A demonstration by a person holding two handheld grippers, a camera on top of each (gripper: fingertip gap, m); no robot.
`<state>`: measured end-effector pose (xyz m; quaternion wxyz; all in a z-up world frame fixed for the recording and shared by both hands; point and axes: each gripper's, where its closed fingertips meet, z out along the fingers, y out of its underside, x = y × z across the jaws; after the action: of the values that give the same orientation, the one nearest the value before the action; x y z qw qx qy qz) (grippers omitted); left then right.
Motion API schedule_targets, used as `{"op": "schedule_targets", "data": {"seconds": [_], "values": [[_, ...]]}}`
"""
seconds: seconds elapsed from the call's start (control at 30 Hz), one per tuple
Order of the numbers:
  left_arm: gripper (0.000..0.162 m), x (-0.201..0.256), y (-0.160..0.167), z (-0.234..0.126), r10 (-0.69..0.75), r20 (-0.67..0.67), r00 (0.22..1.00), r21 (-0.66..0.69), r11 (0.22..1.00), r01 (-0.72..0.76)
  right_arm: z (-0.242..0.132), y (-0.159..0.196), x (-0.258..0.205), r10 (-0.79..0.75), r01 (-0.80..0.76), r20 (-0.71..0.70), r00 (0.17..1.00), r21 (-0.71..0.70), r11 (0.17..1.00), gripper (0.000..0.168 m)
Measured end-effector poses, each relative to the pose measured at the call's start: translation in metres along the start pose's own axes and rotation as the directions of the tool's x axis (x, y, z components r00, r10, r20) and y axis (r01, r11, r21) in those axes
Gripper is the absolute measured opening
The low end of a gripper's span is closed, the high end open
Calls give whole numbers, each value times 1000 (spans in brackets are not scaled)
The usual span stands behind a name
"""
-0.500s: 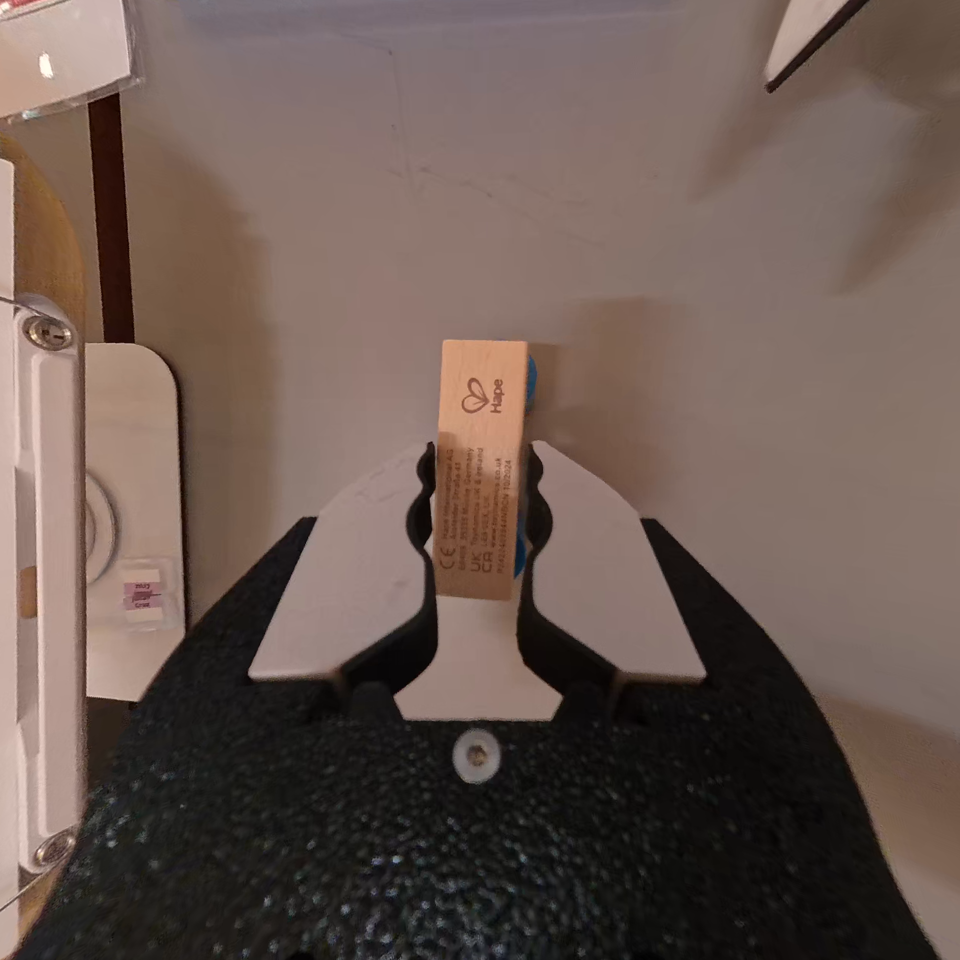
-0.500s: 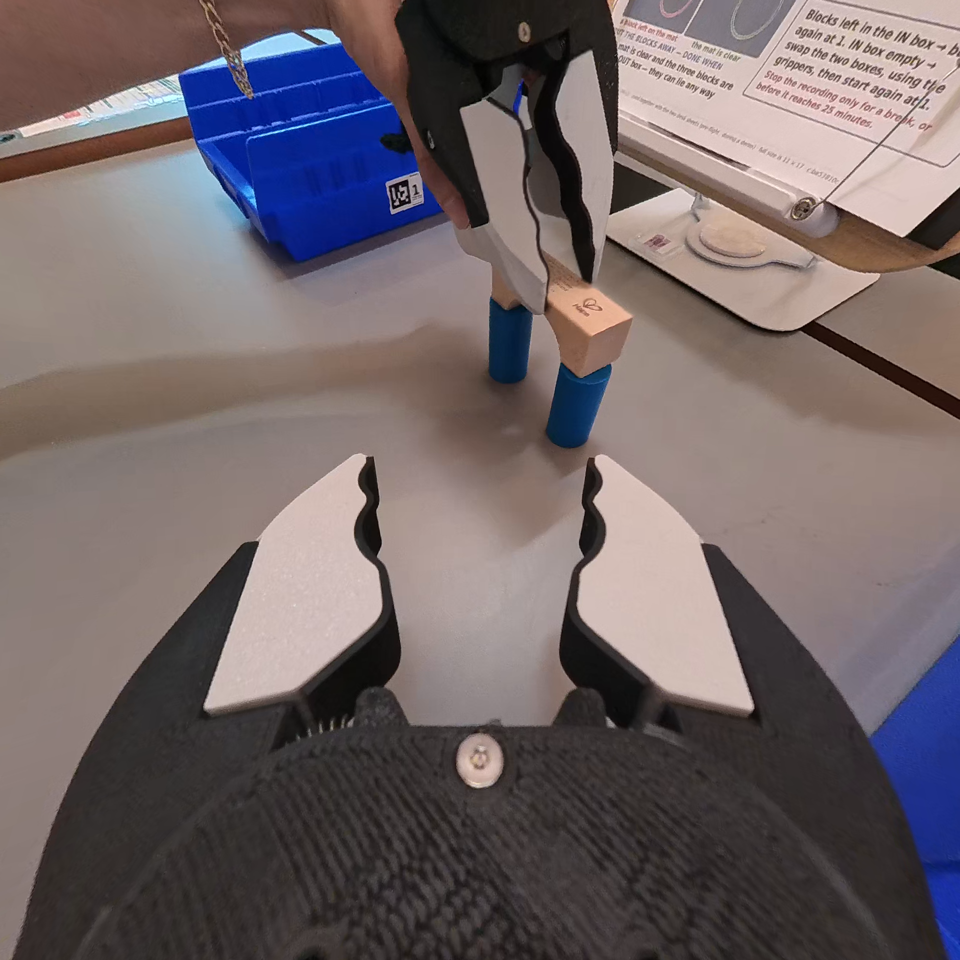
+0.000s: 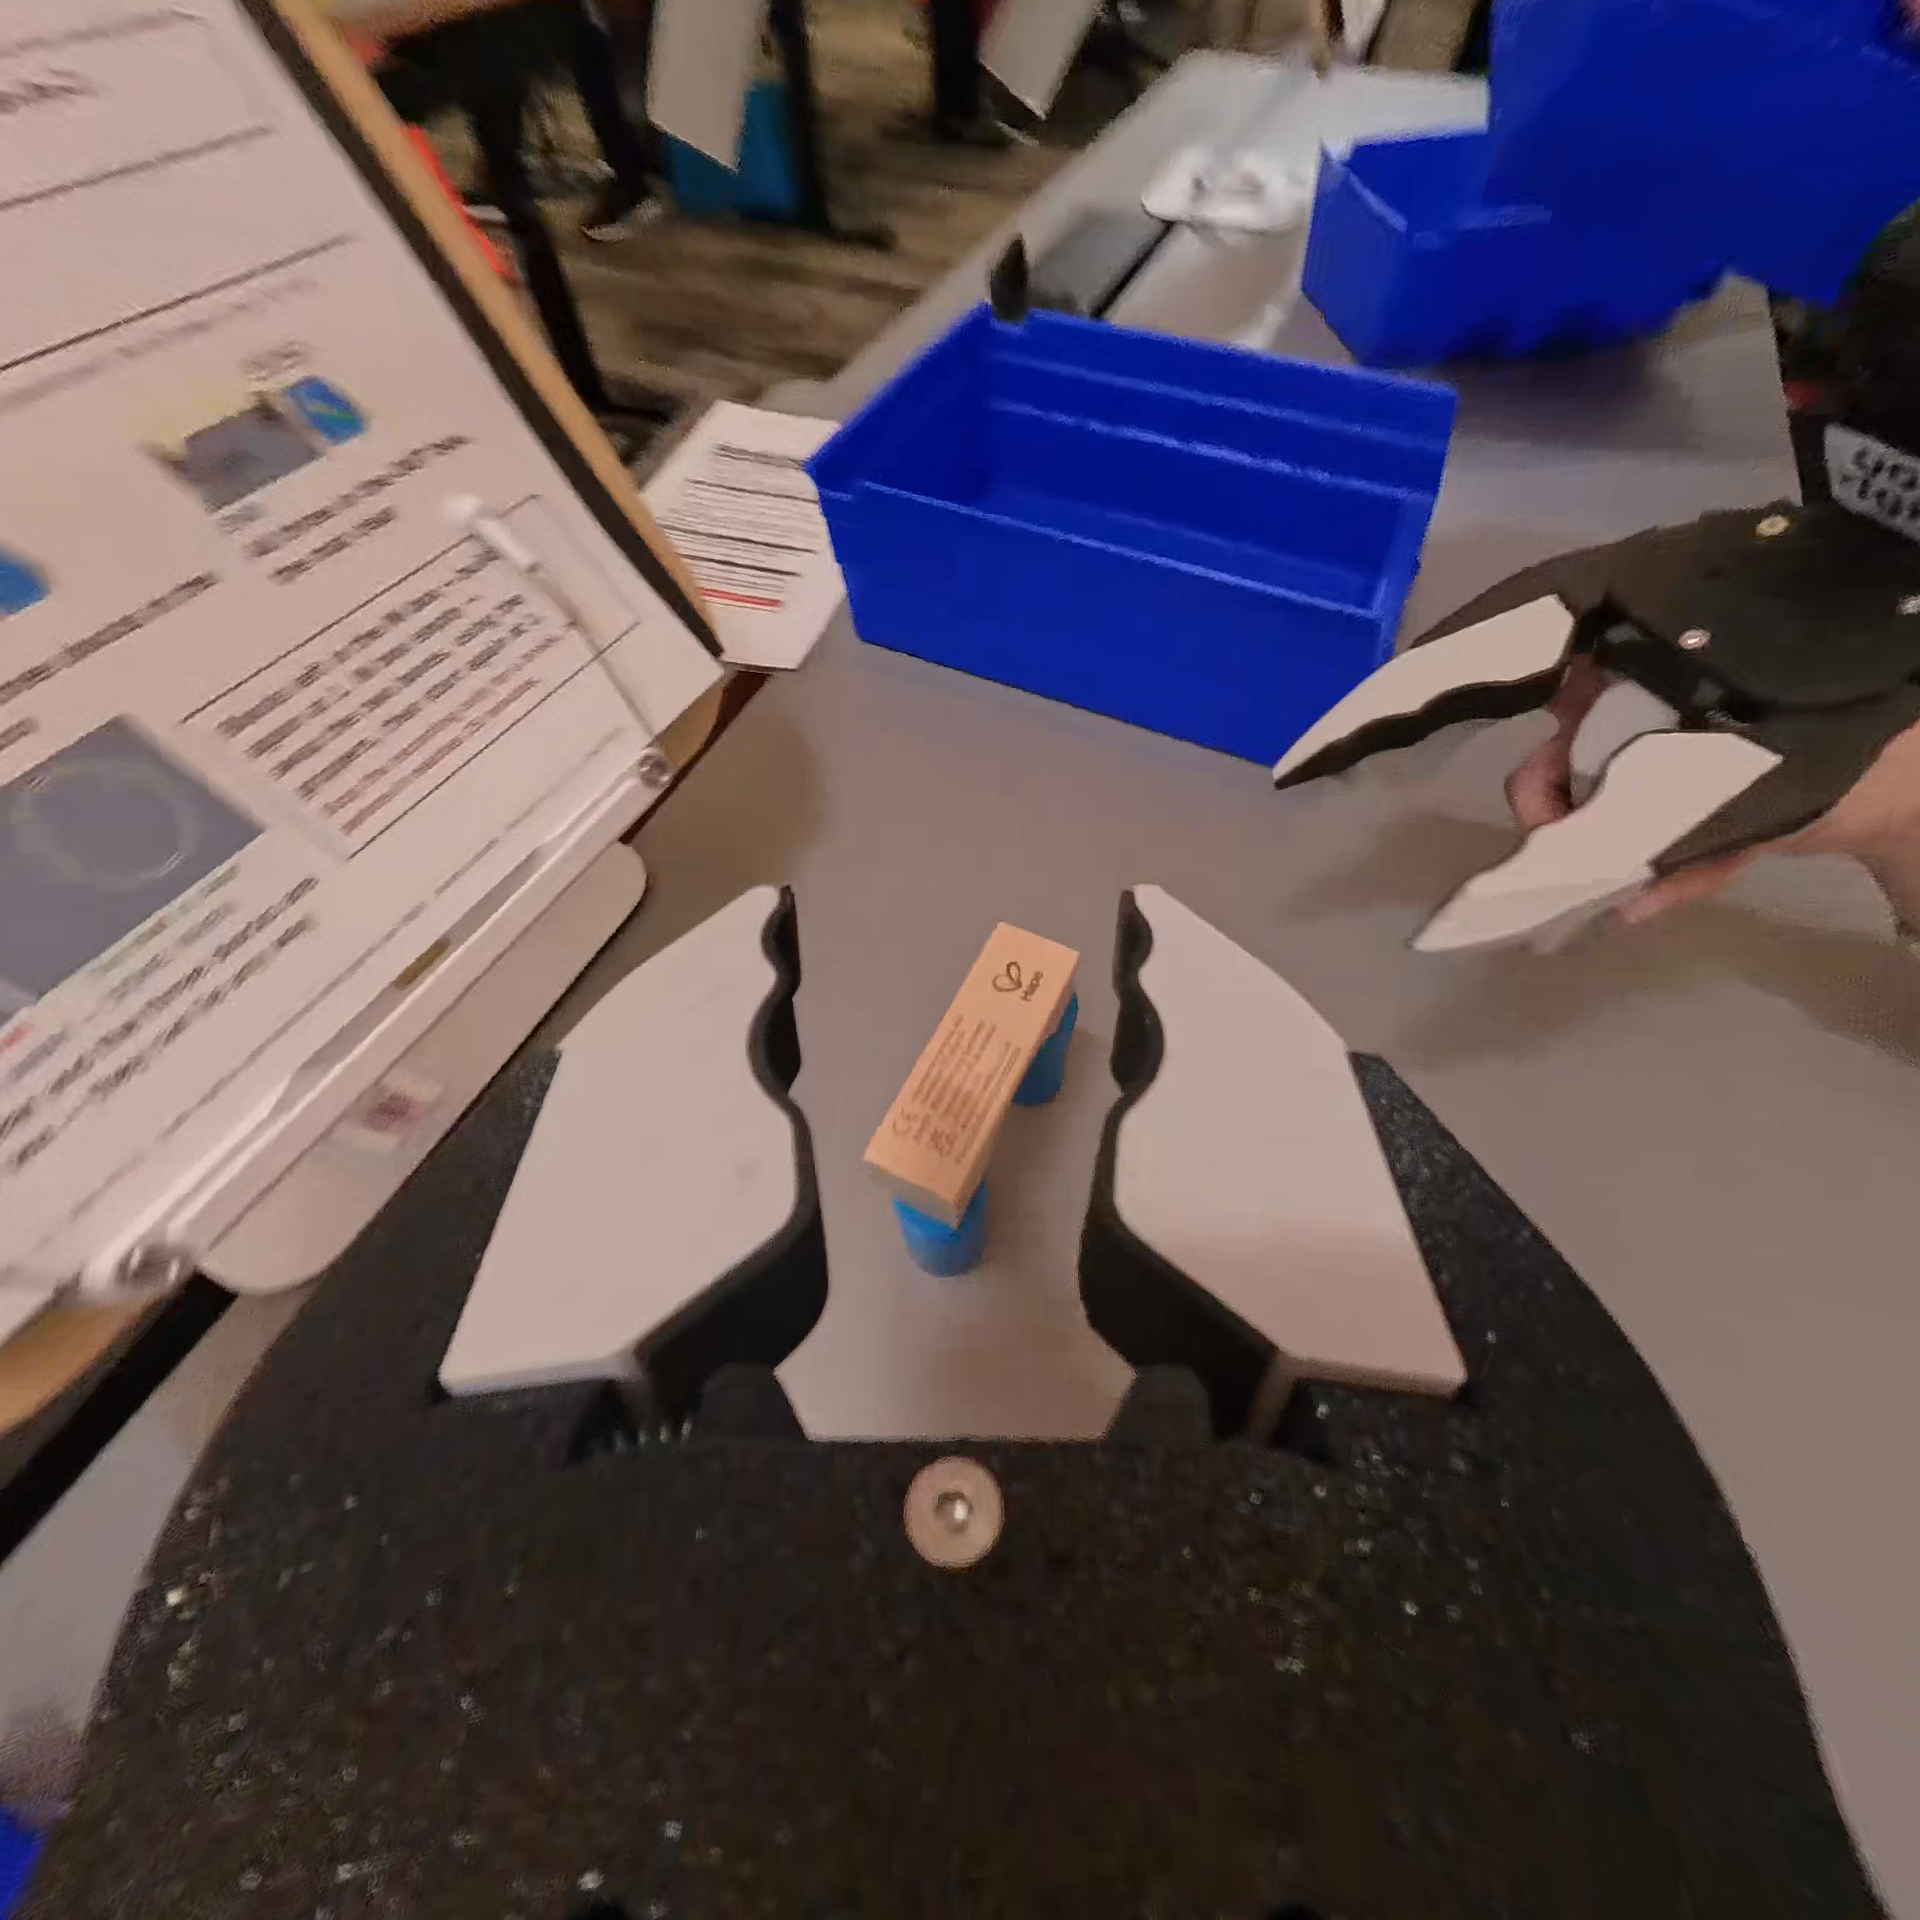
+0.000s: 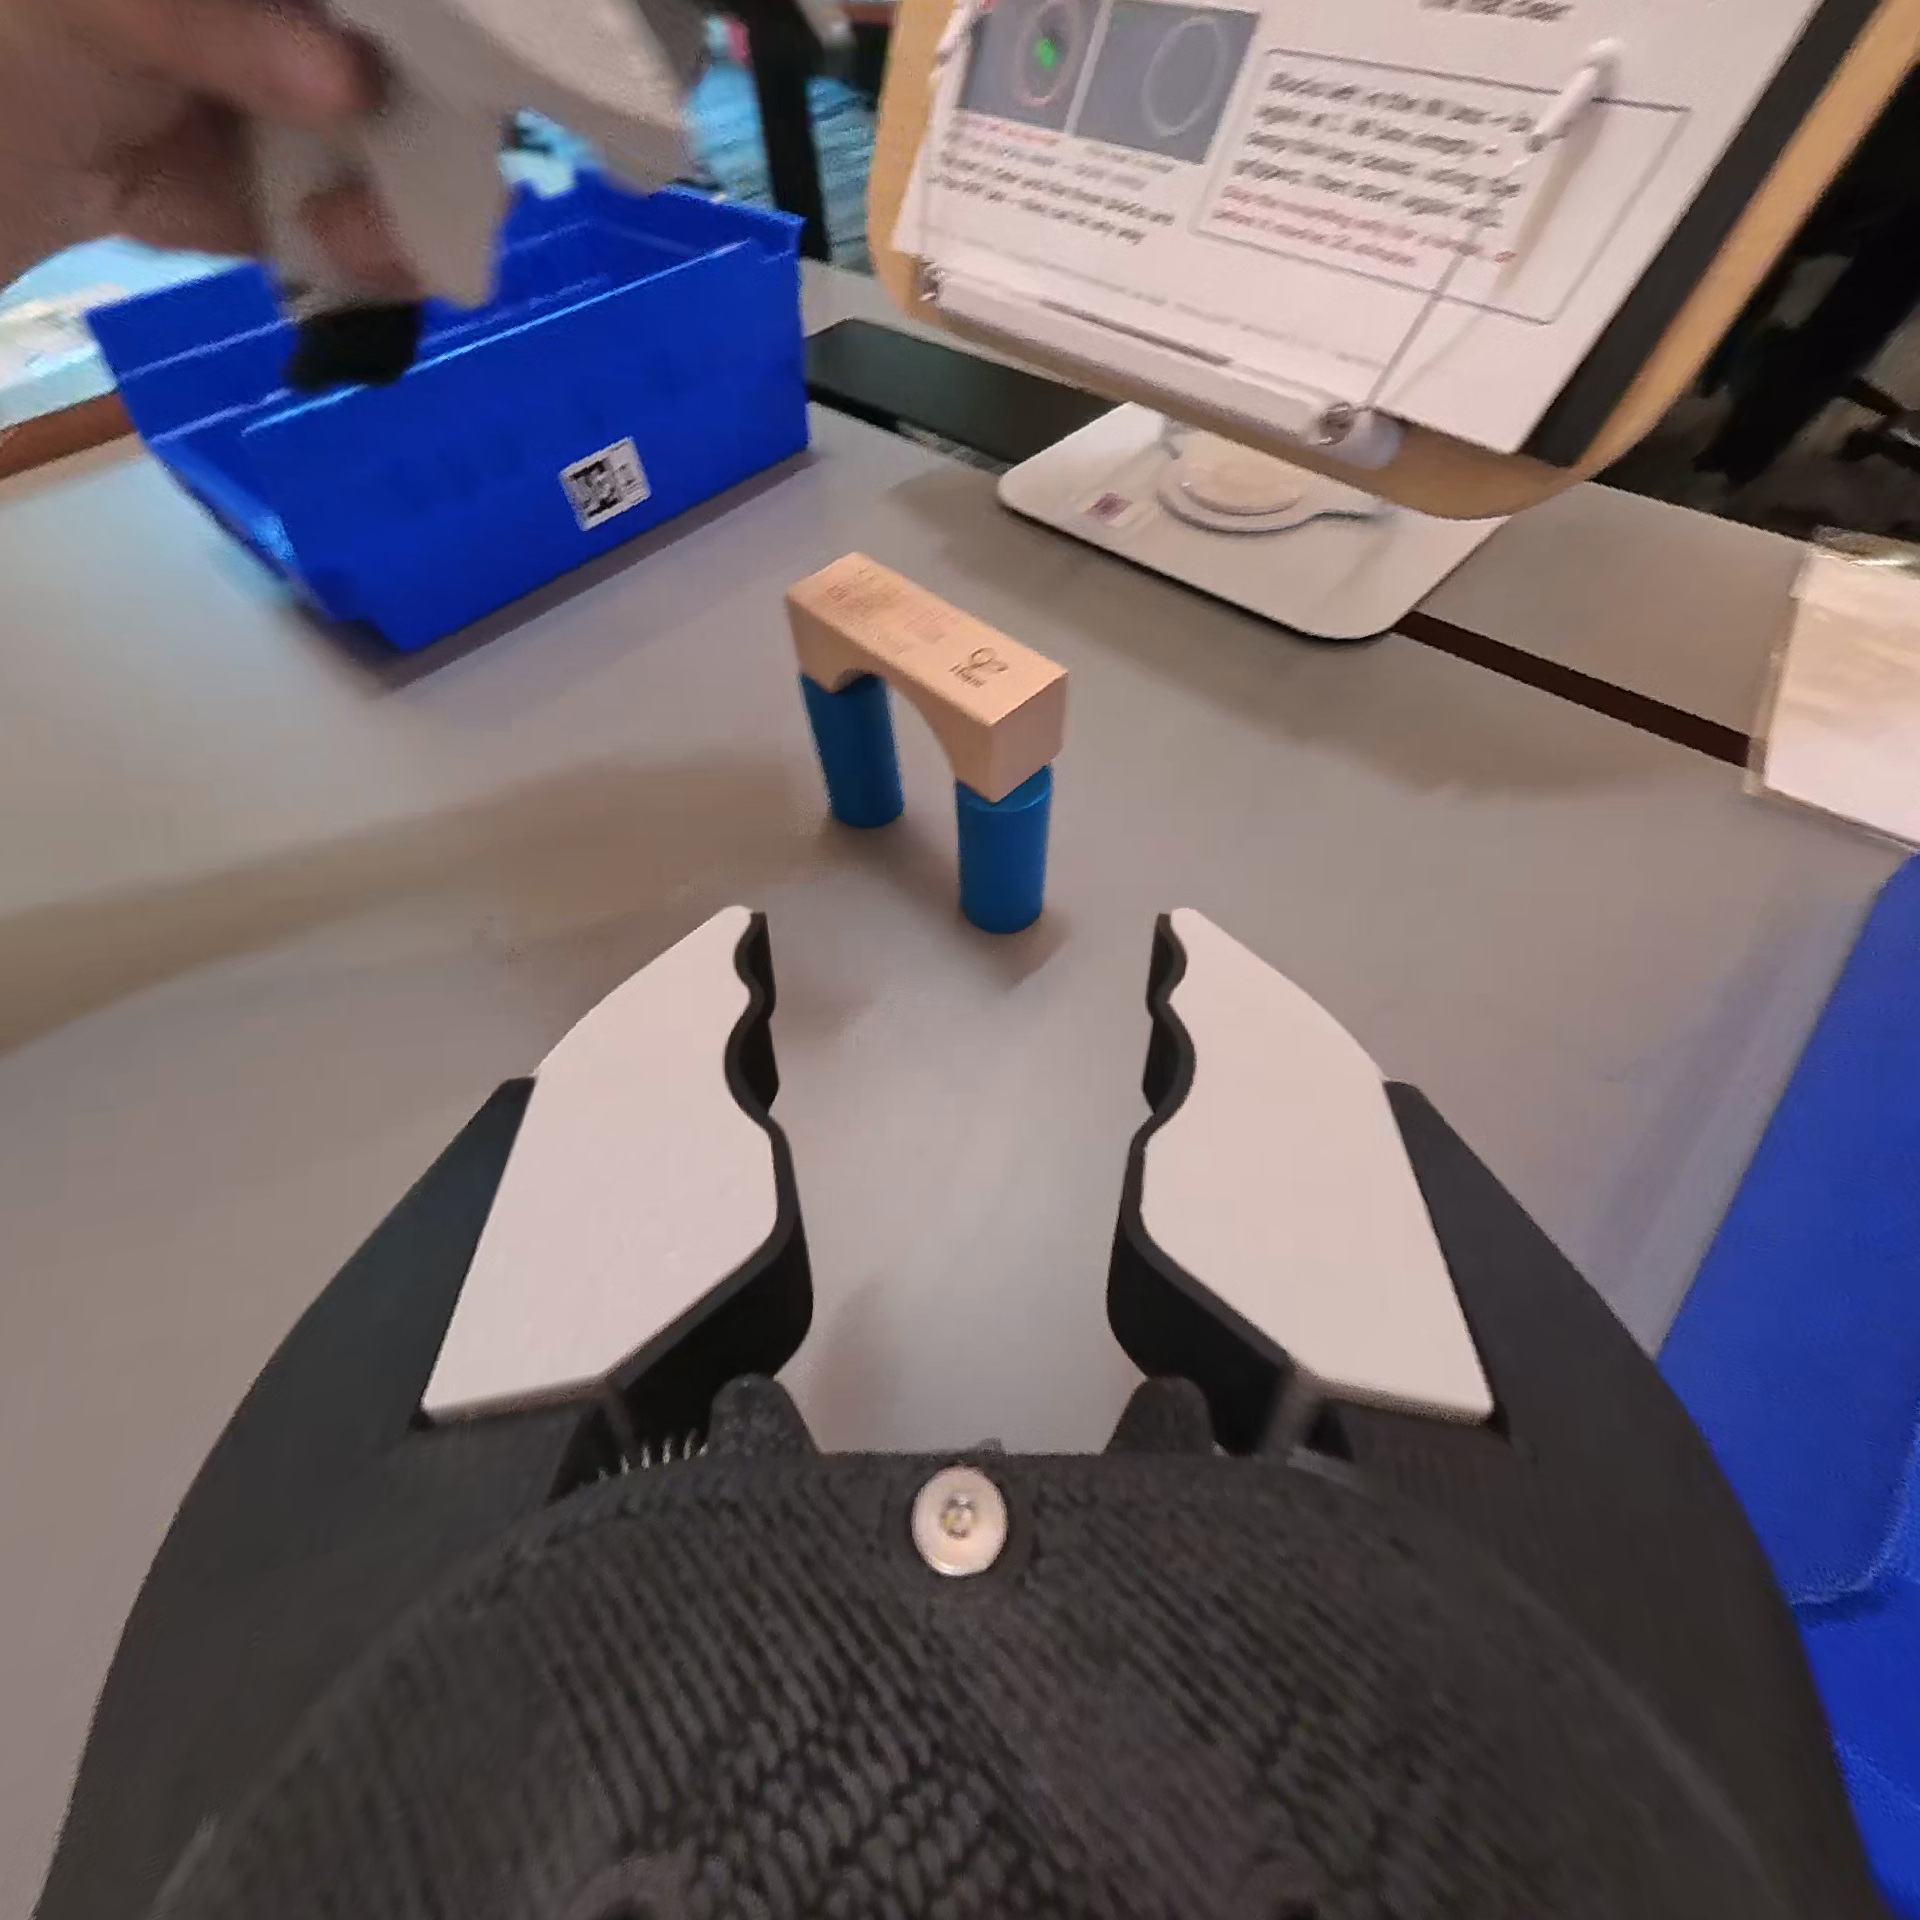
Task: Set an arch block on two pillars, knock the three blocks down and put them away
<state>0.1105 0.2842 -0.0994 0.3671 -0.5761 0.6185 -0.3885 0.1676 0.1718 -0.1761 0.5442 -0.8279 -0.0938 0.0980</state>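
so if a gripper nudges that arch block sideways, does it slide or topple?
Probably topples. The arch block only rests on two upright blue cylinders, each foot on a small round top, so little holds it. The cylinders stand tall and narrow on the smooth grey table; they would likely tip, then roll. The wood looks stiff, so it should not flex.

A grey counter [image 4: 312,935] fills the near scene; beyond its far edge lies a dark patterned floor [image 3: 727,281] with blurred table legs [image 3: 800,125].
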Motion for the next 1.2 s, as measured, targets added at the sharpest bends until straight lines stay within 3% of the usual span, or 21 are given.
{"op": "schedule_targets", "data": {"seconds": [0.03,0.17,0.27,0.43,0.47,0.87,1.2], "values": [[56,-1,3,-10,-26,39,999,32,999,25,3,-3,7,18,-18,-39,999,9,1000,69],[47,-10,35,-47,-166,235,958,151,979,133,20,-14,26,51,-46,-155,987,39,998,62],[43,-3,65,-66,-260,288,922,229,953,197,34,-15,36,58,-52,-226,972,34,998,49],[5,0,101,-93,-342,421,840,308,925,222,52,2,50,81,-96,-317,945,-32,995,0],[0,4,103,-96,-342,425,838,320,923,214,55,6,52,94,-114,-336,937,-41,993,0],[0,38,111,-105,-220,403,888,231,964,134,70,44,66,102,-207,-476,873,-174,963,0],[0,33,109,-122,-282,368,886,287,941,180,85,47,65,172,-297,-524,834,-164,941,0]]}}
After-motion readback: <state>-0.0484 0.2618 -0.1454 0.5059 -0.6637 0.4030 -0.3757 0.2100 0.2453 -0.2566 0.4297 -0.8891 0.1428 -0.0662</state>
